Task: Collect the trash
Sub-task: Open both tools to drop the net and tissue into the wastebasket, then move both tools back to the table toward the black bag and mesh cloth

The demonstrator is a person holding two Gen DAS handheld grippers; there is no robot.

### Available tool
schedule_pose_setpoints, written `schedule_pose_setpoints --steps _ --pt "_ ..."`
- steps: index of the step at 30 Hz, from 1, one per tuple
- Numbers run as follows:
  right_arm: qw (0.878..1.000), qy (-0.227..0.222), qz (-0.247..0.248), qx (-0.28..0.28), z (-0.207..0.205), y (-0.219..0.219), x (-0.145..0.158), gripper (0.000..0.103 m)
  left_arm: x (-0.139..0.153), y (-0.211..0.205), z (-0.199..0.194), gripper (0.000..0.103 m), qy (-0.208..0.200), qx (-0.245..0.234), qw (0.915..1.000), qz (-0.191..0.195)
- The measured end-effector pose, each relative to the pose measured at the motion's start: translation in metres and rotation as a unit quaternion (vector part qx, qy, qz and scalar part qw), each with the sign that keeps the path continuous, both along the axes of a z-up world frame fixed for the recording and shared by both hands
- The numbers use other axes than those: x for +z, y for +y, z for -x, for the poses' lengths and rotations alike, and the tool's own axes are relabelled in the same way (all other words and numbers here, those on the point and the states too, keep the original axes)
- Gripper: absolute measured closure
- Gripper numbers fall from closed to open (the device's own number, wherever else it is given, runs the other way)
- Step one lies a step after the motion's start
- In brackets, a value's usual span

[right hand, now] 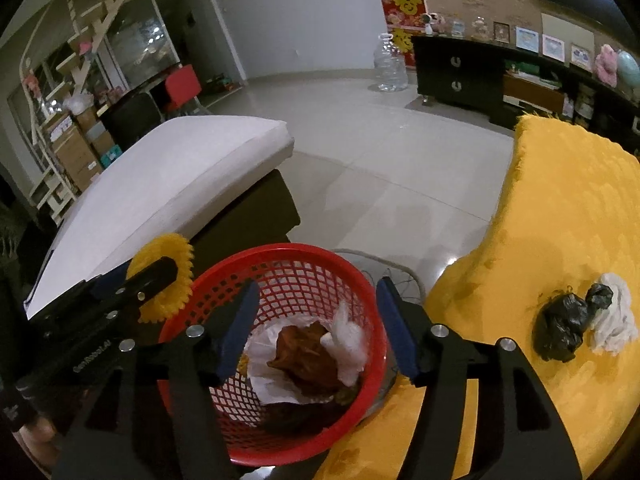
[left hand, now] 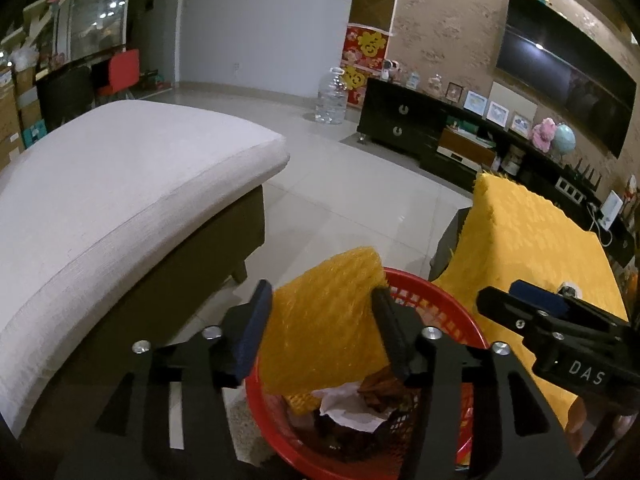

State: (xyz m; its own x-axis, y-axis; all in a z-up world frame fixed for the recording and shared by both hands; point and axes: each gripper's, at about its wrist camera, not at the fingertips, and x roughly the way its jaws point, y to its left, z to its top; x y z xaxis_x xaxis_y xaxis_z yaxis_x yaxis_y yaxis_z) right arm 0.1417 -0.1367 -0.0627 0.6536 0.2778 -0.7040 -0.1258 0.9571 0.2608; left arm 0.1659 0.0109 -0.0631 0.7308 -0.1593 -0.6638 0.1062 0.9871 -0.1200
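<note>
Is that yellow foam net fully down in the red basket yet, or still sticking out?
Still sticking out. The yellow foam net stands above the red basket rim, between the left gripper fingers, whose pads look clear of it.

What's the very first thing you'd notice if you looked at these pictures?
The bright red basket jumps out first, low in the middle, with crumpled white paper and brown scraps inside. A yellow foam net sits between the open fingers of the left tool, right over the basket's rim. To the right, the yellow cloth carries a black bag and a white wad, not yet collected.
</note>
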Motion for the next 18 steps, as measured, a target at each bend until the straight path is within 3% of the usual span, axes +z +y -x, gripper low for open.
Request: schedule_pose_setpoints --steps 4,11,16,18 --pt "1.000 -0.004 -0.003 -0.013 0.005 -0.011 0.002 0.044 0.003 -0.001 0.003 0.038 -0.008 -0.008 0.9999 0.009" --pt "0.999 -0.006 -0.011 -0.039 0.018 -0.033 0.001 0.043 0.008 -0.012 0.009 0.034 -0.022 -0.043 0.9986 0.020" --pt "0.998 -0.013 -0.012 -0.057 0.031 -0.050 0.003 0.042 0.011 -0.010 0.012 0.020 -0.032 -0.033 0.9985 0.032" --pt "0.998 -0.018 -0.006 -0.065 0.037 -0.055 0.004 0.037 0.013 -0.009 0.014 0.015 -0.039 -0.024 0.9986 0.027"
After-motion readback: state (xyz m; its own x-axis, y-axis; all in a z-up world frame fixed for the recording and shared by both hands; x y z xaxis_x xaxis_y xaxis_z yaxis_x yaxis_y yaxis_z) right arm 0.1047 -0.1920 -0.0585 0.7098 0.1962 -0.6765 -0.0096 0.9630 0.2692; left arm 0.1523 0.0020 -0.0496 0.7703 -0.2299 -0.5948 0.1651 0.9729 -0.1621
